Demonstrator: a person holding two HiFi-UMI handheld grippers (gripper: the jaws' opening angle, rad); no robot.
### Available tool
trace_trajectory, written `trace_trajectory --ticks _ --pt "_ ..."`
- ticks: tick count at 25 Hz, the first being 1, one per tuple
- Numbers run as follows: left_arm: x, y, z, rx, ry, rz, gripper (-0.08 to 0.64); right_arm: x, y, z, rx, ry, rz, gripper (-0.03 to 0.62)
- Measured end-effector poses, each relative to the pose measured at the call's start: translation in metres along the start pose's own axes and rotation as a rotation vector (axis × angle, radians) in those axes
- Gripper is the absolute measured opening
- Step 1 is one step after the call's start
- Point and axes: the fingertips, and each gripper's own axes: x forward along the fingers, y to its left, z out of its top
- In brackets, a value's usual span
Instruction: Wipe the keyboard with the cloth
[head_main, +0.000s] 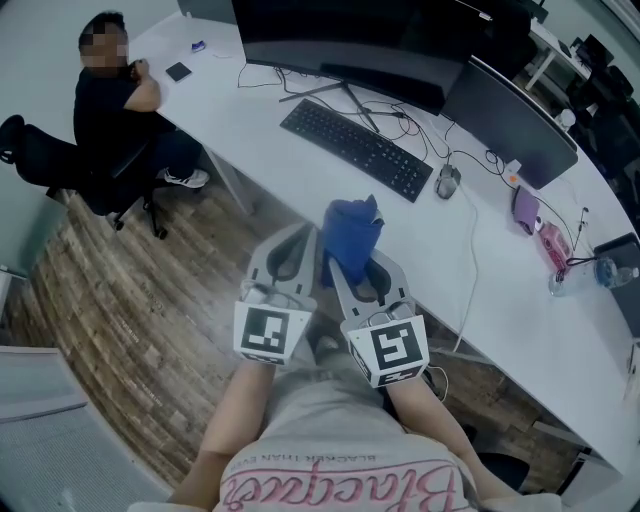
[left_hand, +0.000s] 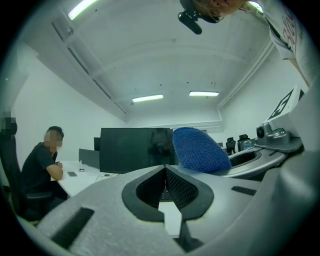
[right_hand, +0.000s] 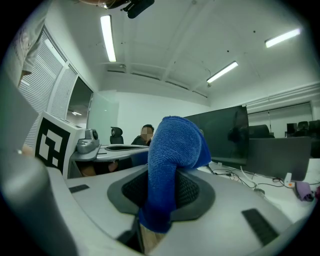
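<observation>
The black keyboard (head_main: 355, 148) lies on the white desk (head_main: 500, 290), in front of a dark monitor (head_main: 340, 40). My right gripper (head_main: 347, 262) is shut on a blue cloth (head_main: 352, 232), which bunches up above its jaws. In the right gripper view the cloth (right_hand: 170, 165) drapes over the right gripper (right_hand: 159, 192) and hides its tips. My left gripper (head_main: 303, 243) hangs just left of it, shut with nothing in it; its jaws meet in the left gripper view (left_hand: 165, 170), with the cloth (left_hand: 200, 150) beside them. Both grippers are over the wooden floor, short of the desk and the keyboard.
A mouse (head_main: 447, 181) sits right of the keyboard with cables around it. A second monitor (head_main: 510, 125), a purple item (head_main: 526, 208) and a bottle (head_main: 610, 272) stand further right. A person (head_main: 120, 100) sits on an office chair (head_main: 60, 170) at the desk's far left end.
</observation>
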Motion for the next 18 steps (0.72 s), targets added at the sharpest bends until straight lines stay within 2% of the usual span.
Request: trace_trajectory --ticks 4,12,18 --pt "0.019 0.006 0.001 -0.027 -0.004 -0.007 0.005 0.010 -0.014 0.002 -0.004 -0.004 -0.013 0.098" --pt "0.061 0.029 -0.005 -0.027 -0.013 -0.061 0.005 0.044 -0.039 0.003 -0.006 0.008 -0.070 0.098" --pt "0.091 0.064 -0.002 0.011 -0.036 -0.130 0.005 0.092 -0.042 0.015 -0.031 0.010 -0.093 0.098"
